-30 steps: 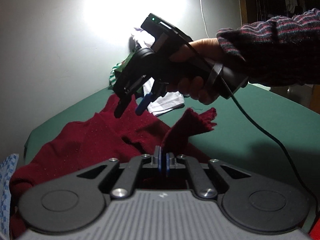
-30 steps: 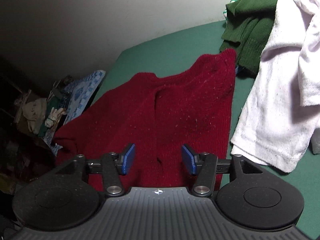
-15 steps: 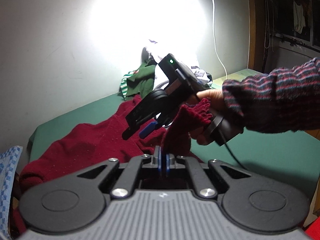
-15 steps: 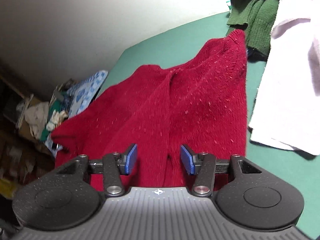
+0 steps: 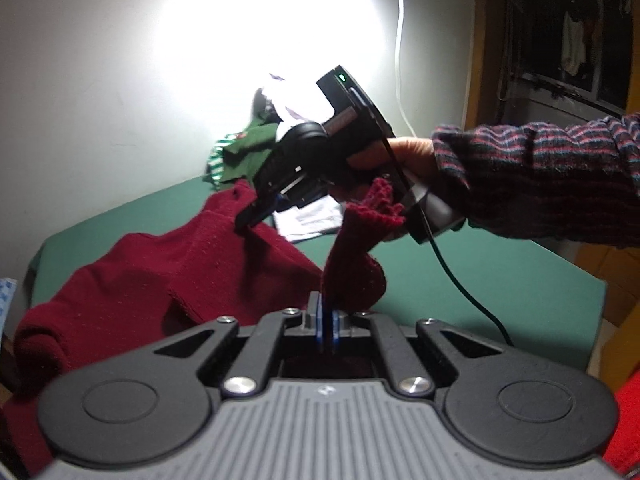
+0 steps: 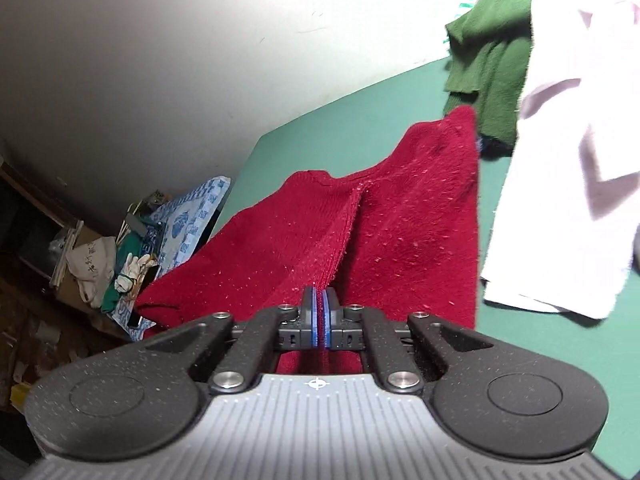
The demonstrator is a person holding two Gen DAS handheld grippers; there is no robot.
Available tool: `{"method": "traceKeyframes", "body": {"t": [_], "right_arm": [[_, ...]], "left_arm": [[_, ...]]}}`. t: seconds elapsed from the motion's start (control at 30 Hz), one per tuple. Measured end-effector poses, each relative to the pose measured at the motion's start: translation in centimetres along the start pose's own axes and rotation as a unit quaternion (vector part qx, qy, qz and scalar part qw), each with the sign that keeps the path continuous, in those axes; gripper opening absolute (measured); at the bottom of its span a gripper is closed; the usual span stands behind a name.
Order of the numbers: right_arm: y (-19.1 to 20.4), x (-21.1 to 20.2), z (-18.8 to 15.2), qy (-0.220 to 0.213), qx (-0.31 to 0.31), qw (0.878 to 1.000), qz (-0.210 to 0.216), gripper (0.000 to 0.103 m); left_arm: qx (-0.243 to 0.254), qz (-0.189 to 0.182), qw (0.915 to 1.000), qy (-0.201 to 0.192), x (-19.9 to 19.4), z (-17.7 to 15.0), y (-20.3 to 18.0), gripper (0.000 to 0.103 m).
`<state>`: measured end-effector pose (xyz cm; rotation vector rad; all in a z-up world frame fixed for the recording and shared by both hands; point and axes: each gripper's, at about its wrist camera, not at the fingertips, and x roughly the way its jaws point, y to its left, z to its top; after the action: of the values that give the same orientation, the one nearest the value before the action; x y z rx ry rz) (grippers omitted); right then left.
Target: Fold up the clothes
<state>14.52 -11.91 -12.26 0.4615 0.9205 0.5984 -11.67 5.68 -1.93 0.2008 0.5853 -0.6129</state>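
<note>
Grasping step, judged nearly done: left tool (image 5: 327, 322) clamped on red sweater (image 6: 360, 232) sleeve end, right tool (image 6: 320, 320) just closed onto a body fold. Sweater half-raised off green desk (image 6: 552, 360). Next: lift together, spread flat, avoiding white garment (image 6: 568, 200).

One red sweater (image 6: 400, 216), one green garment (image 6: 492, 60), one white garment (image 6: 568, 184), two grippers (image 5: 326, 320) (image 6: 319, 320), one green table (image 5: 500, 276)

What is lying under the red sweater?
Under the red sweater the green table shows around its edges. What lies beneath its middle is covered. Its far corner reaches the green garment.
</note>
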Motion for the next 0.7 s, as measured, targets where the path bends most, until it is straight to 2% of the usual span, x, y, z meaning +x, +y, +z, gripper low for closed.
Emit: {"method": "traceKeyframes", "body": {"t": [0.2,0.43,0.5,0.57,0.63,0.7], "right_arm": [[-1.0,-0.2,-2.0,0.007,0.005,1.0,-0.027,0.004],[-2.5,-0.3,-4.3,0.013,0.019,0.999,-0.044,0.004],[-2.5,-0.5,-4.7,0.014,0.01,0.999,-0.051,0.01],[-2.3,-1.7,-5.4,0.012,0.007,0.999,-0.045,0.022],[-1.9,-3.4,-6.5,0.011,0.005,1.0,-0.024,0.023],[-1.5,-5.0,-8.2,0.027,-0.005,0.999,-0.022,0.024]], "left_arm": [[0.012,-0.041,0.9983,0.04,0.8,-1.5,-0.9,0.004],[0.022,-0.059,0.9955,0.071,1.8,-2.4,-0.9,0.004],[0.027,-0.062,0.9942,0.084,2.2,-2.7,-0.8,0.004],[0.038,-0.061,0.9931,0.092,2.6,-3.1,-0.9,0.004],[0.046,-0.059,0.9926,0.096,2.7,-3.3,-1.1,0.004],[0.053,-0.057,0.9922,0.098,2.9,-3.6,-1.2,0.004]]}}
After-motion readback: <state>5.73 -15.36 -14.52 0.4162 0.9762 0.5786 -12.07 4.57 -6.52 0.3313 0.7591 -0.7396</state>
